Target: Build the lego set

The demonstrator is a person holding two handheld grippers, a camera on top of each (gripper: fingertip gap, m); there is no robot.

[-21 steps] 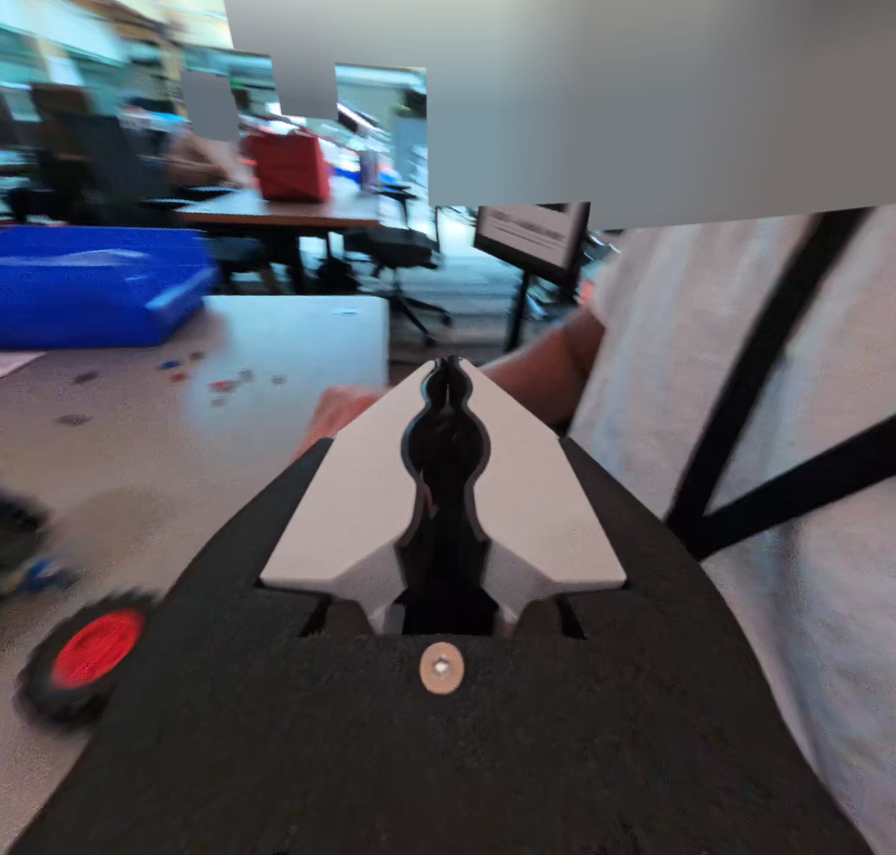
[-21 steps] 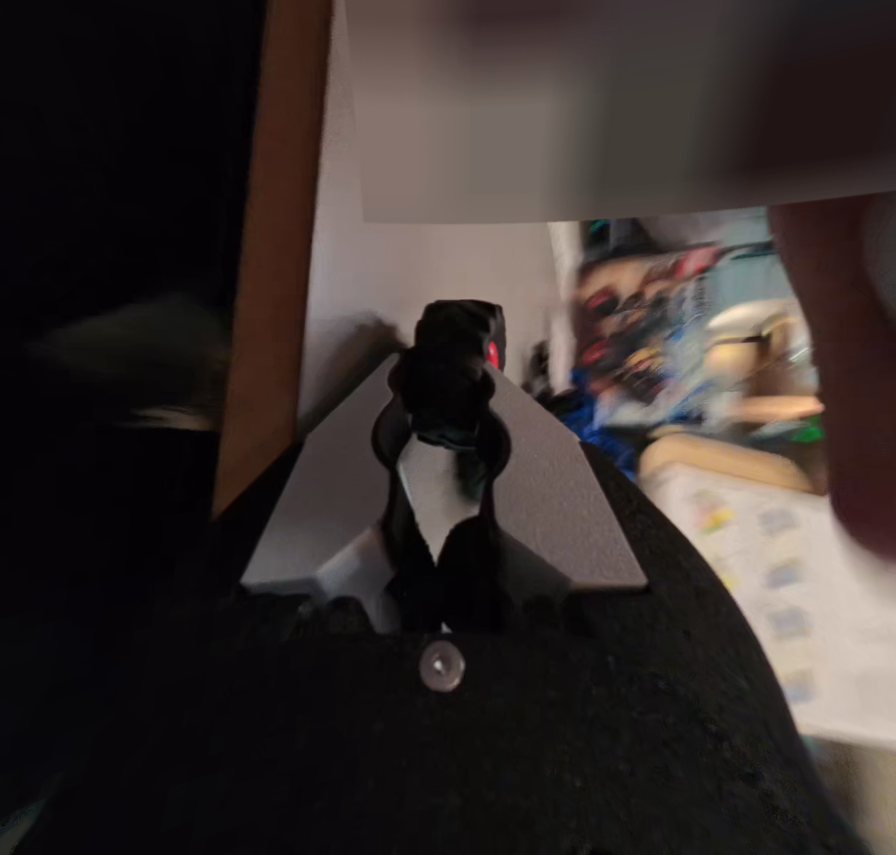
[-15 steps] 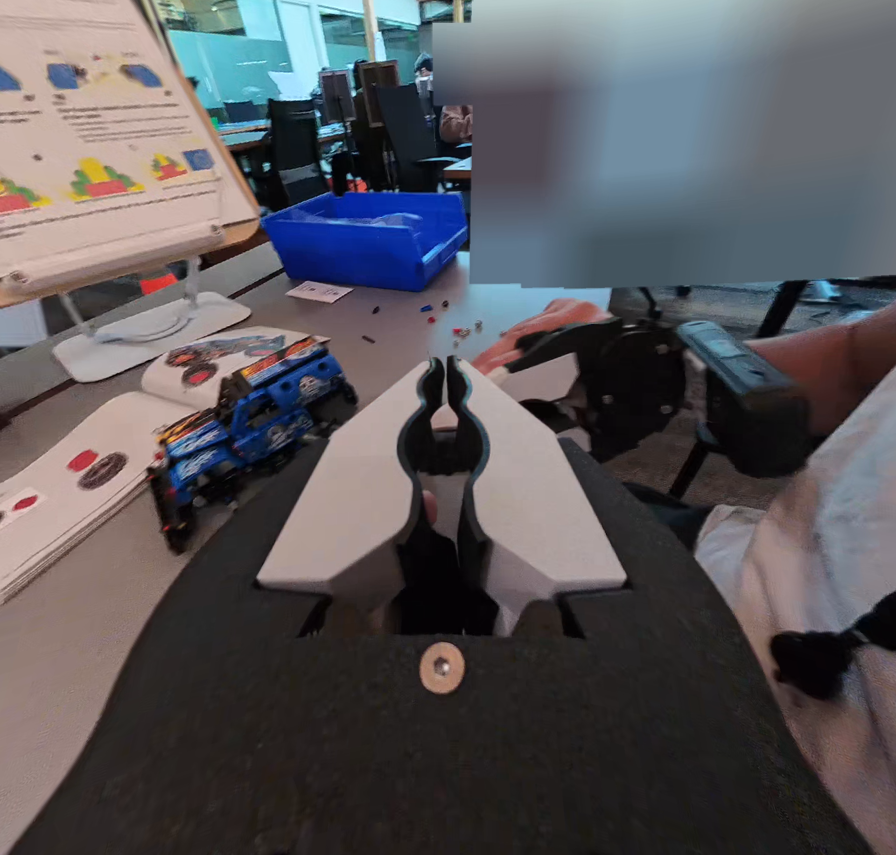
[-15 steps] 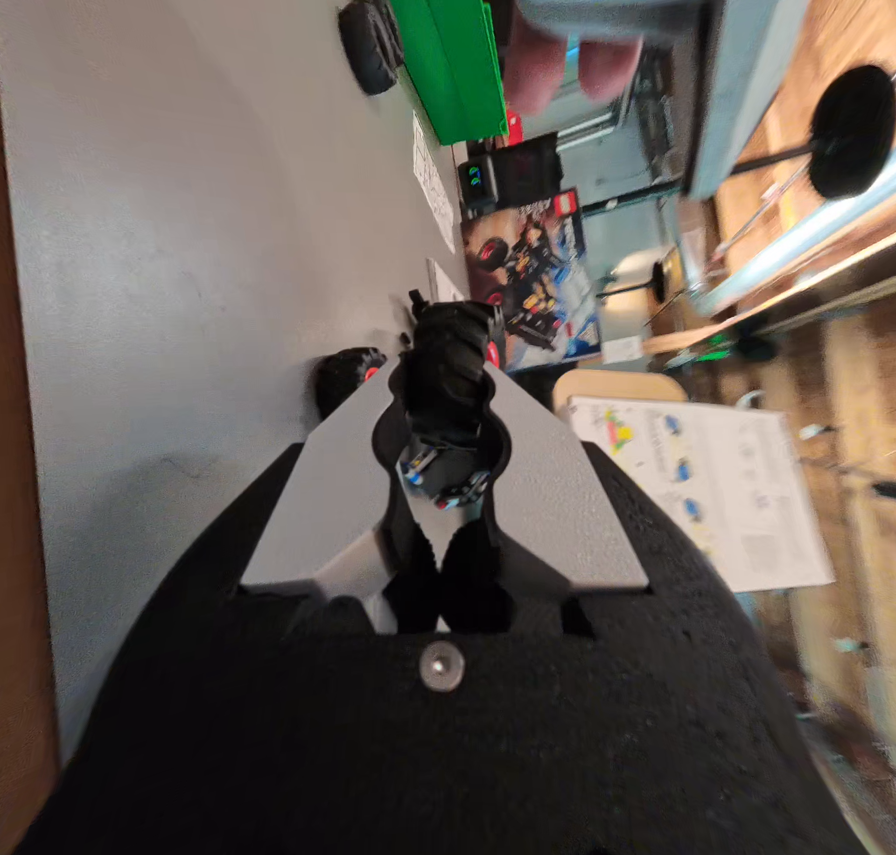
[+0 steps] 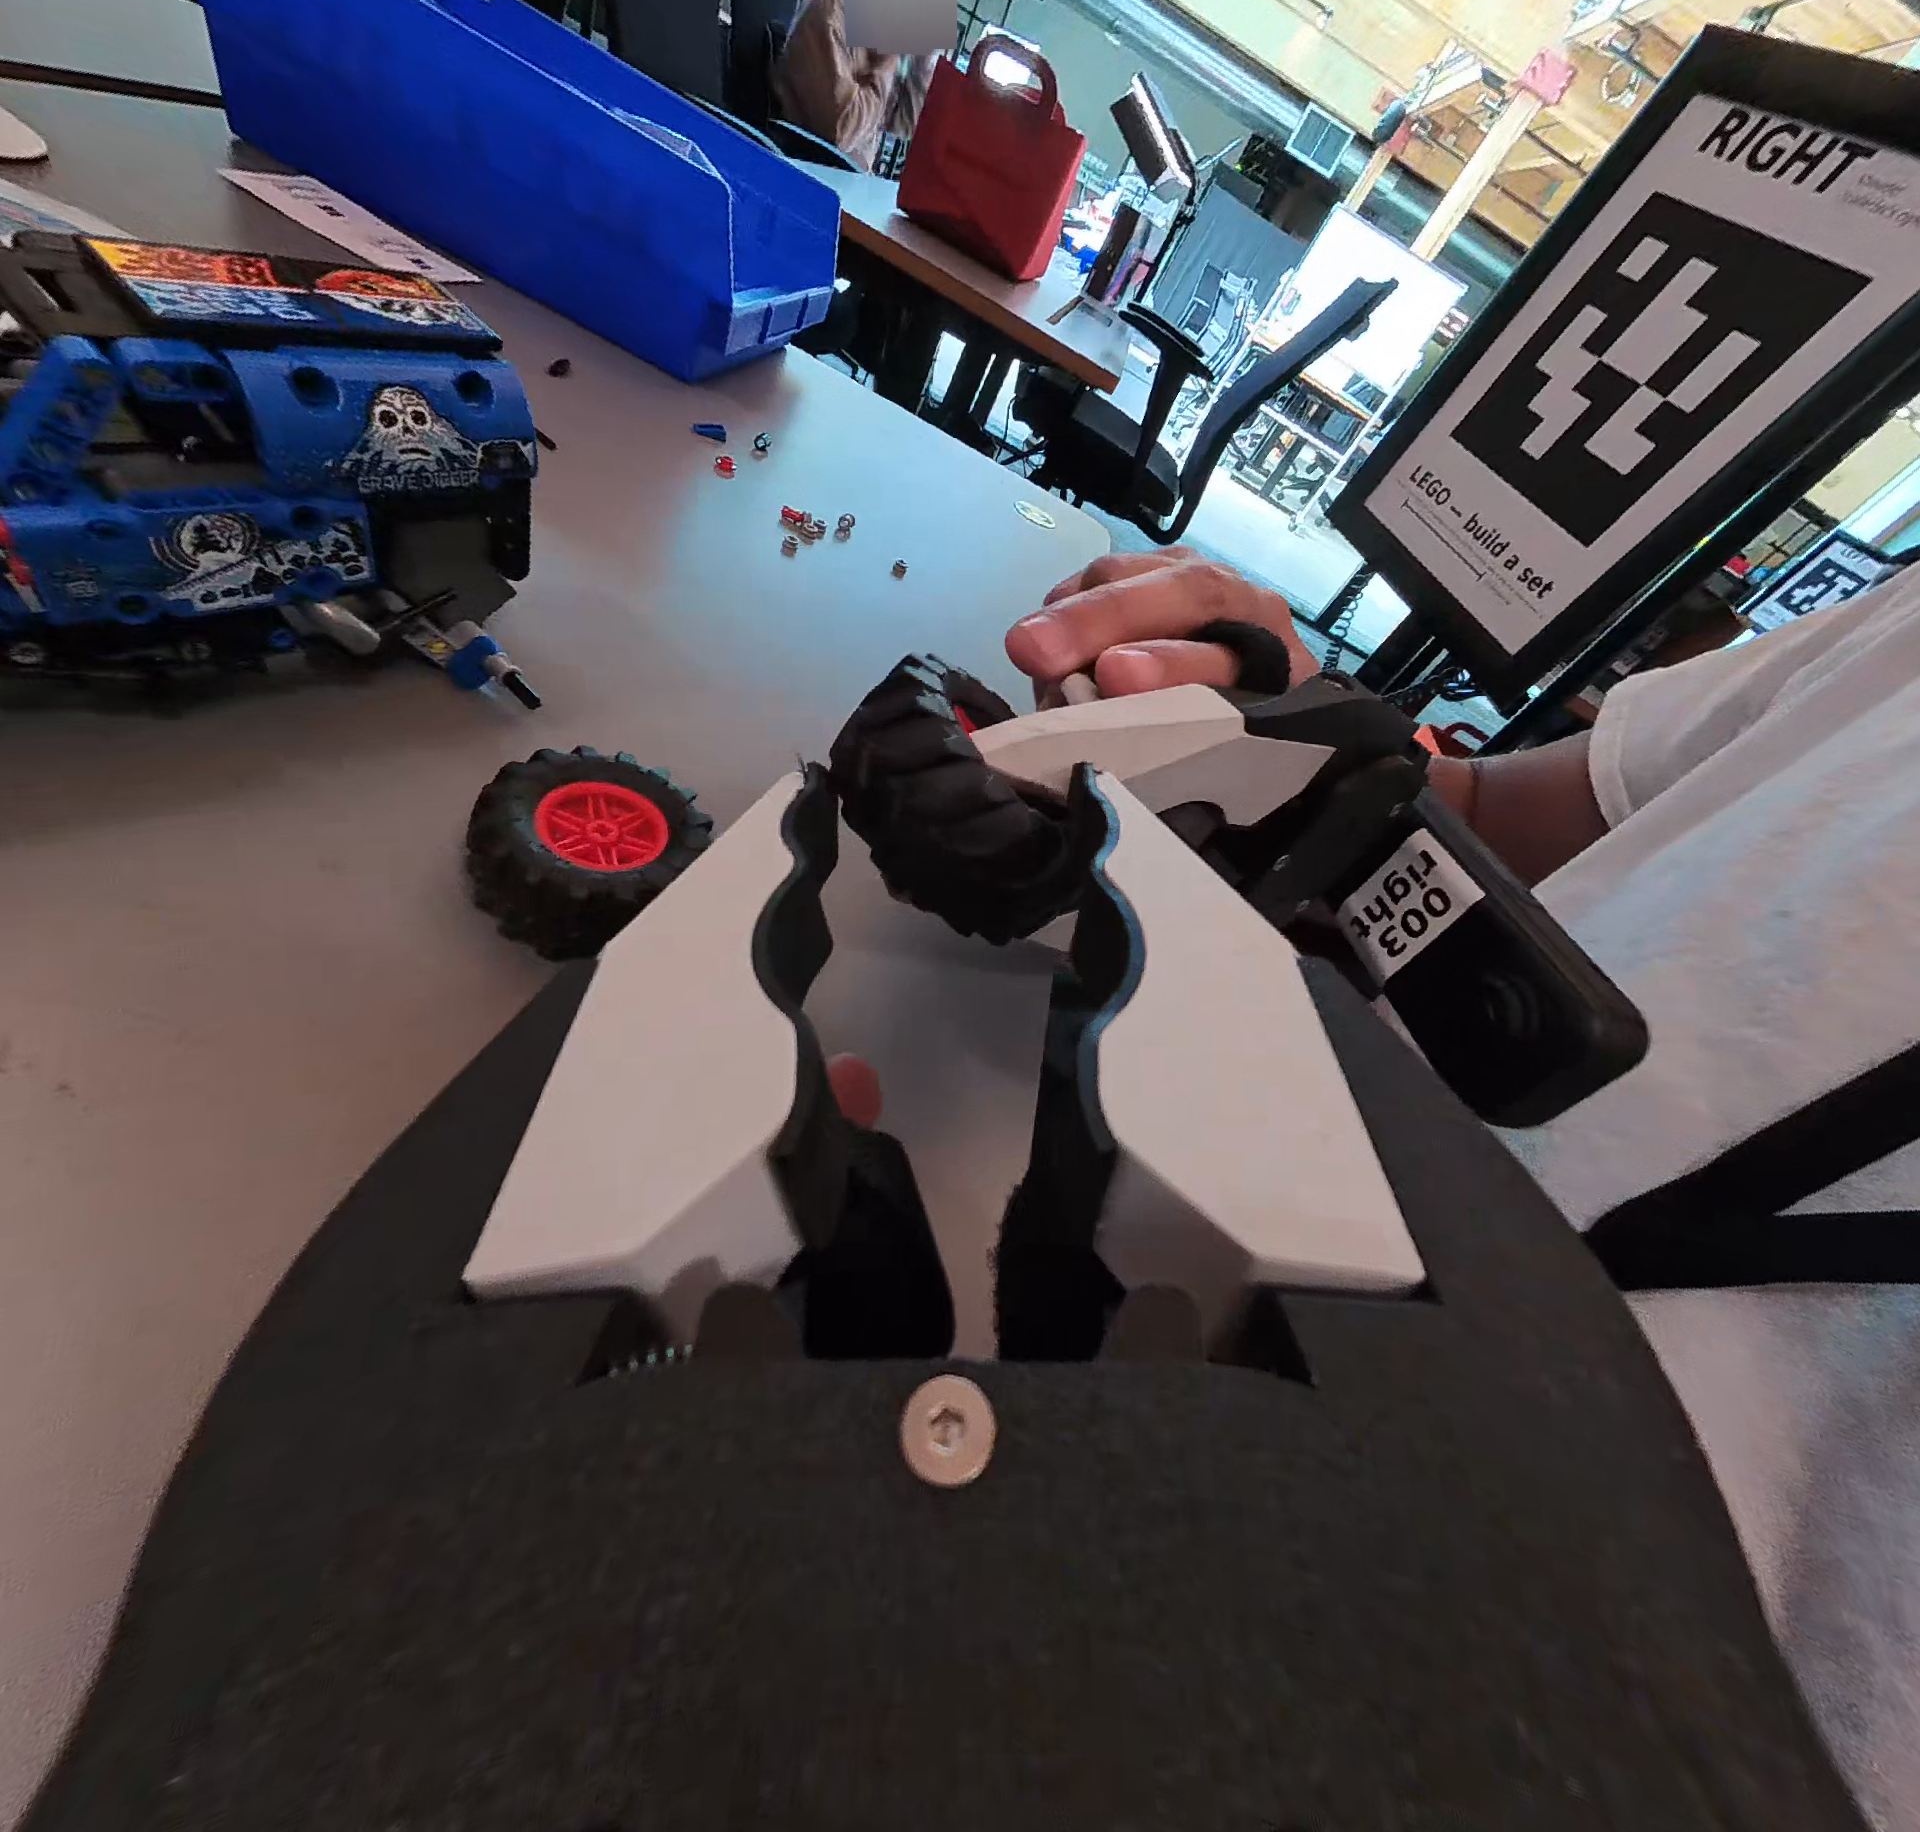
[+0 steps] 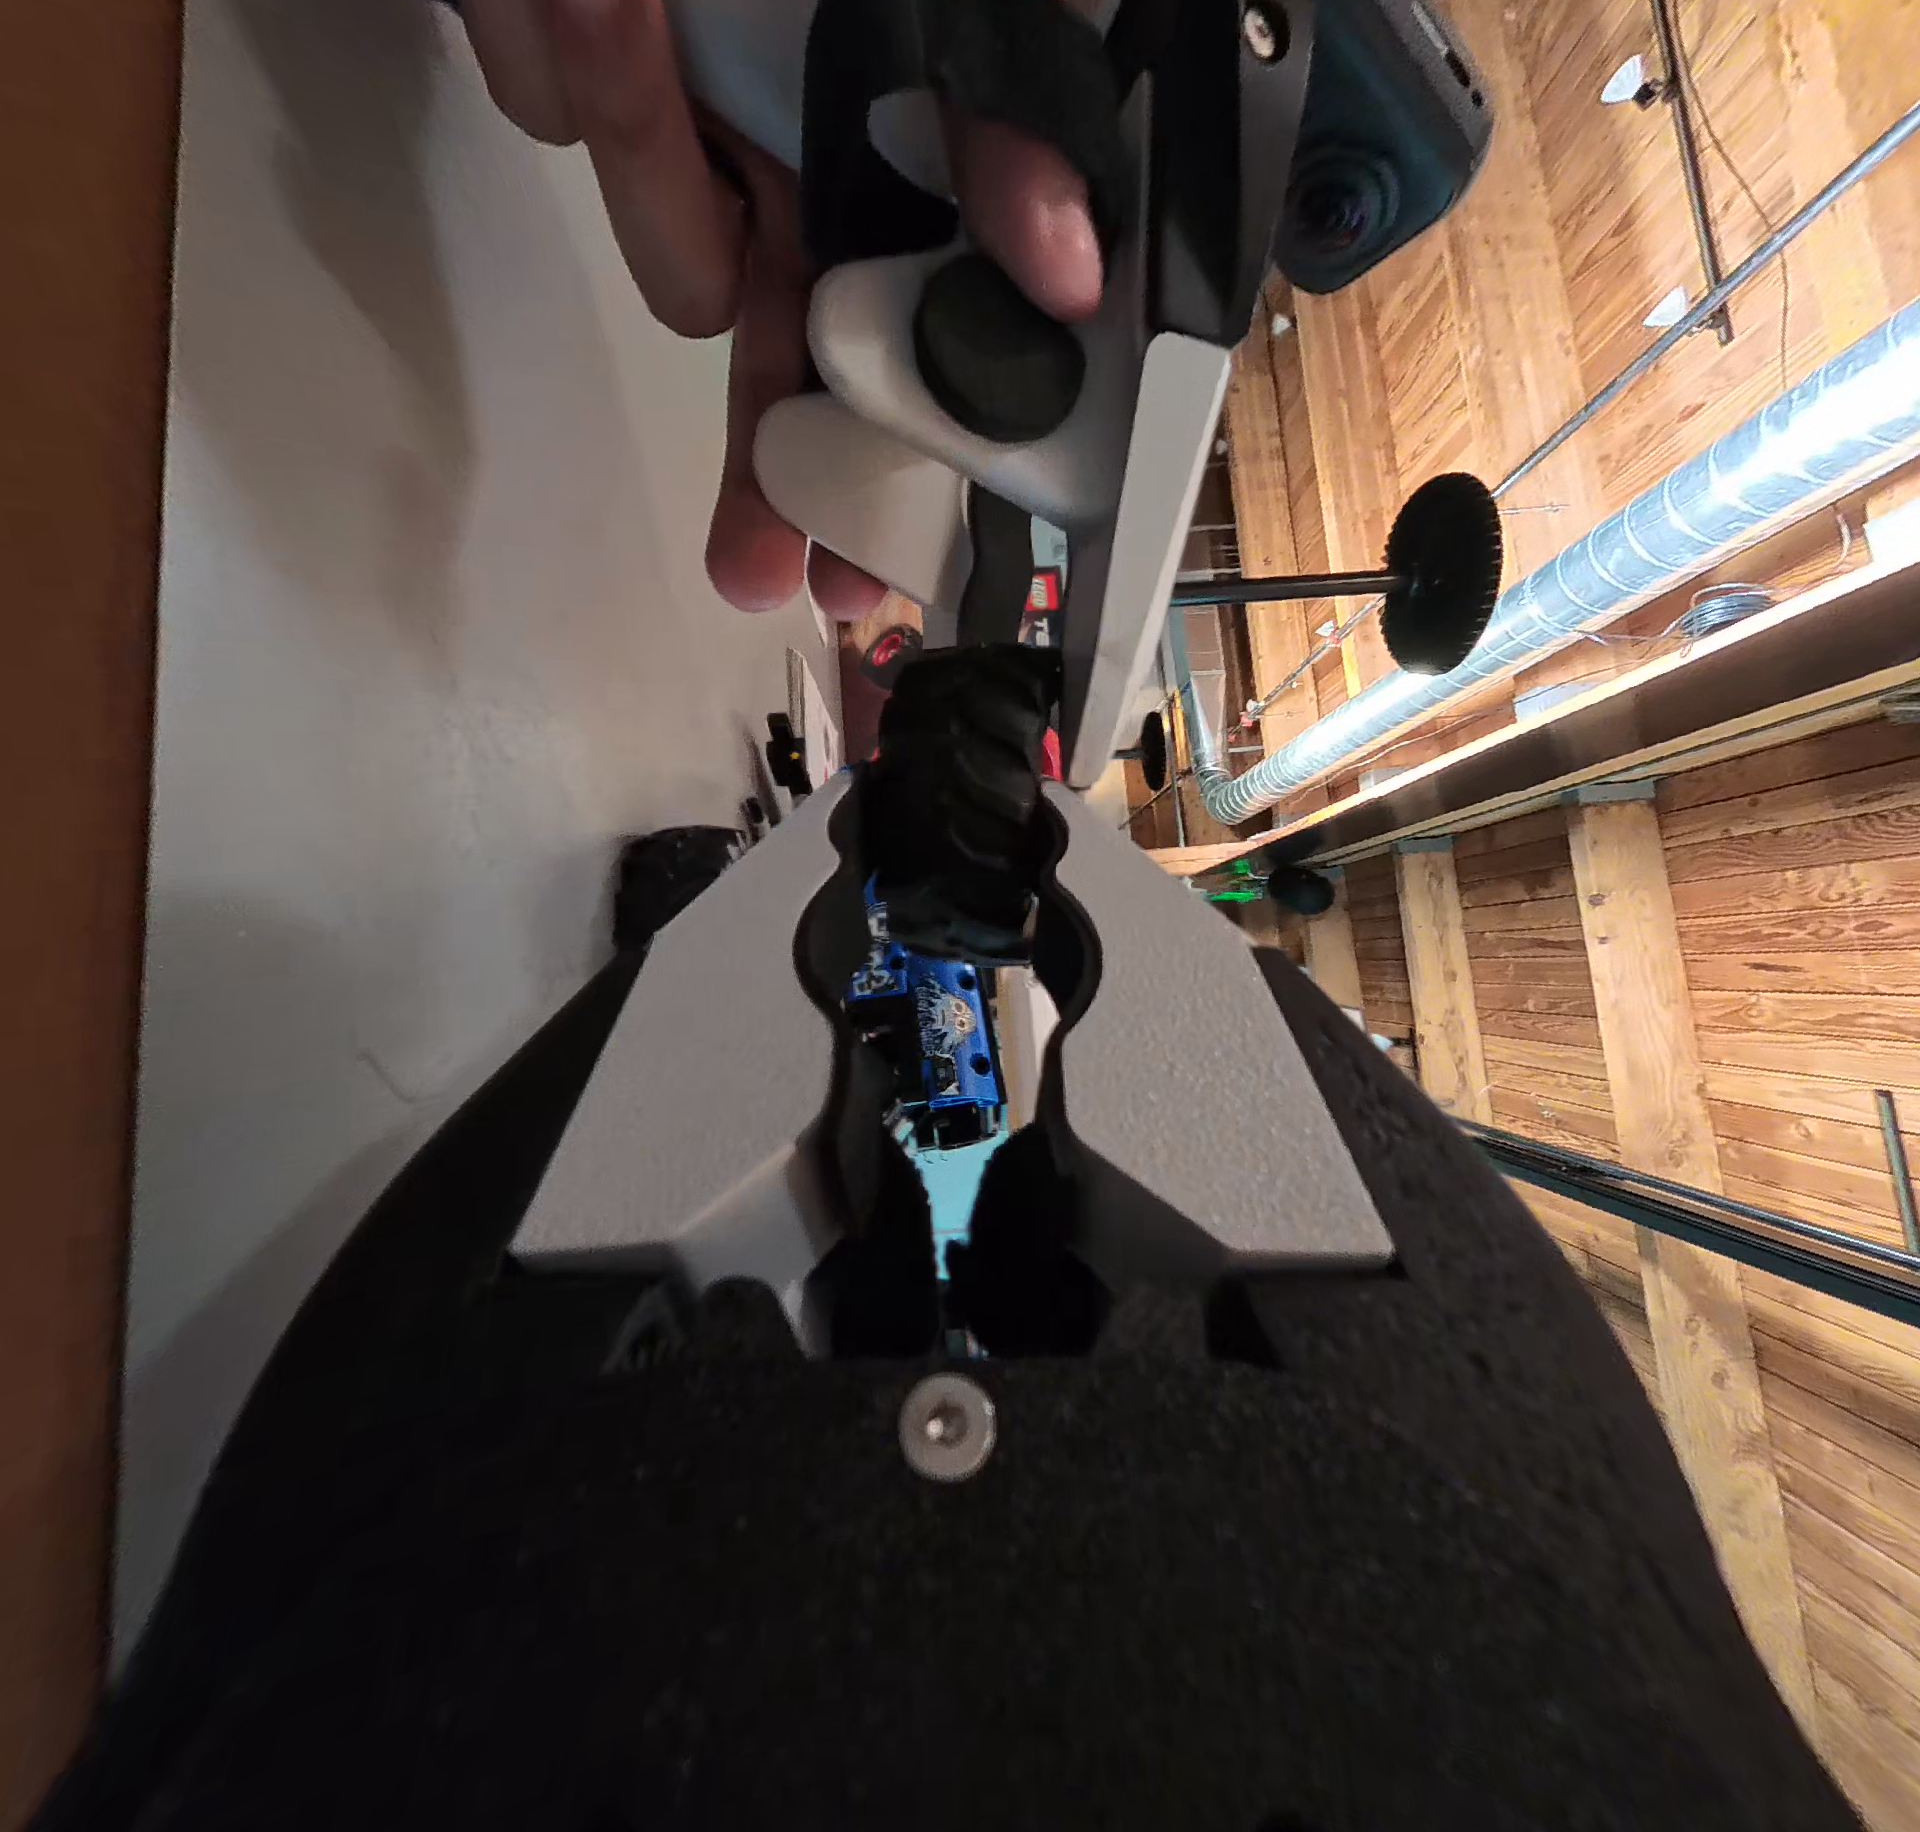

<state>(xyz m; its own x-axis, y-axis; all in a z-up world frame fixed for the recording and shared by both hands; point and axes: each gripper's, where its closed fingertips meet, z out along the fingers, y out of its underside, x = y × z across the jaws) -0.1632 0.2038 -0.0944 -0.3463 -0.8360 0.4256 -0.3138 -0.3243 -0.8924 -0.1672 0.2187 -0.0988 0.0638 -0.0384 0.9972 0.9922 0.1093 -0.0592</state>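
printed writing shows on the black-framed sign [image 5: 1652, 348], truck [image 5: 260, 473] stickers, gripper [image 5: 1408, 912] label.

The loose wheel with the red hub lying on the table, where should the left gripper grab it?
Grip the loose wheel across its black knobbly tread, one finger on each side, coming in from above and the near side. It rests tilted with its red hub facing the camera, so the tread is exposed at left and right. The left gripper is open. The right gripper already holds another tyre.
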